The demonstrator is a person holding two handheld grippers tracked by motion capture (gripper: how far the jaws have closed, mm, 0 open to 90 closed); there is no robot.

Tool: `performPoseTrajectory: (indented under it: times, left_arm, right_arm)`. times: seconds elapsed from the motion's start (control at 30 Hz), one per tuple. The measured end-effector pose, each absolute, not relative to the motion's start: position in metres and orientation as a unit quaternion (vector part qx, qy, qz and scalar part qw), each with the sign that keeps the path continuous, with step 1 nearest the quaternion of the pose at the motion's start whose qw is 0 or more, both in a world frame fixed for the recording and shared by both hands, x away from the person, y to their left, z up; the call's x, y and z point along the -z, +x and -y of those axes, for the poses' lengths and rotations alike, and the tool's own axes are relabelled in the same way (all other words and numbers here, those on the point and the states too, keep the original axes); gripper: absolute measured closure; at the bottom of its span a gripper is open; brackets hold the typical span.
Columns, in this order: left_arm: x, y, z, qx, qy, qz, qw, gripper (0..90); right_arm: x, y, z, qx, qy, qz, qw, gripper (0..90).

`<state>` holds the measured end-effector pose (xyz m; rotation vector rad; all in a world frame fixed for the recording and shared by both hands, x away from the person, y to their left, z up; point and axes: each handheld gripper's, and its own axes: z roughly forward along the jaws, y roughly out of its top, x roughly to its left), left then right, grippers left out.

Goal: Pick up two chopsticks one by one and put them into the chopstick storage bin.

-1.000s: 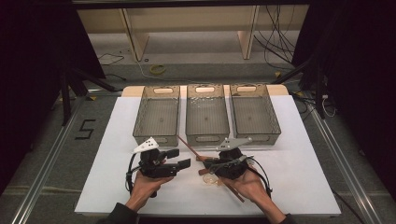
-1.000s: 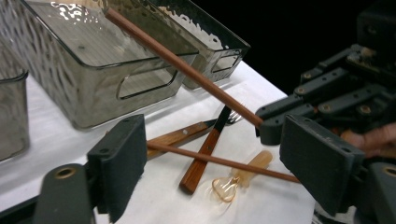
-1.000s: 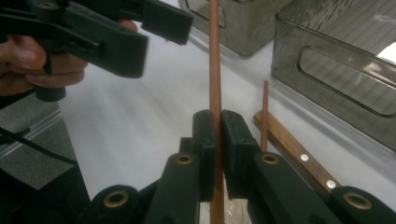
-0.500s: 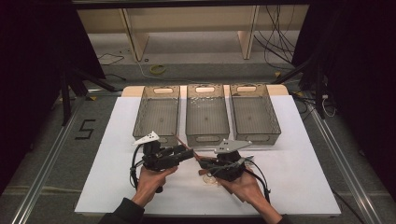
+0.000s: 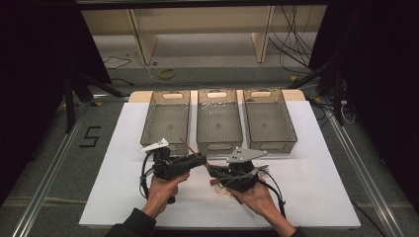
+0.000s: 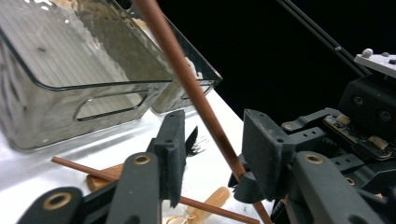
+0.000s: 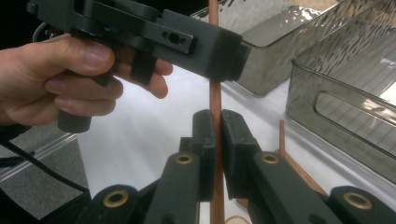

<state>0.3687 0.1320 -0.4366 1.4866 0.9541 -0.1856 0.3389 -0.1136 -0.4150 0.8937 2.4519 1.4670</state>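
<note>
**Stick handoff, L tongs closing in**

R tongs [image 7: 215, 135] were pinching the brown stick [image 7: 215, 98] tight, its far end poking up past them toward the bins [image 5: 219, 121]. L tongs [image 6: 210, 144] had just been narrowing w/ the stick between the jaws, but still spread, pads not on it yet. Looks like both were abt to hold it.

reddish-brown stick [image 7: 215, 100], smoky grey bins [image 5: 219, 123], white table [image 5: 316, 187]

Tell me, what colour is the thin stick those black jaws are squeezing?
The stick is reddish brown, like copper. It shows best in the right gripper view.
</note>
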Motion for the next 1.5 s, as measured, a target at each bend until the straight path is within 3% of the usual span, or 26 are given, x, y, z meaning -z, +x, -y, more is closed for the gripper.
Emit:
performPoseTrajectory:
  times: [0.4, 0.7, 0.83, 1.07, 1.5]
  left_arm:
    - [0.438, 0.369, -0.129, 0.108, 0.639, -0.415, 0.639, 74.6]
    - [0.437, 0.370, -0.132, 0.149, 0.618, -0.411, 0.653, 82.5]
    - [0.434, 0.370, -0.133, 0.143, 0.627, -0.405, 0.650, 84.0]
    - [0.426, 0.374, -0.144, 0.120, 0.632, -0.410, 0.646, 84.1]
    - [0.412, 0.393, -0.182, 0.107, 0.606, -0.440, 0.654, 84.1]
  right_arm:
    - [0.415, 0.338, 0.114, -0.498, 0.296, -0.811, 0.076, 85.2]
    - [0.416, 0.336, 0.114, -0.506, 0.292, -0.808, 0.077, 84.5]
    - [0.416, 0.337, 0.115, -0.509, 0.294, -0.806, 0.076, 81.6]
    - [0.410, 0.337, 0.128, -0.513, 0.291, -0.805, 0.073, 60.1]
    - [0.418, 0.337, 0.157, -0.458, 0.319, -0.827, 0.067, 41.4]
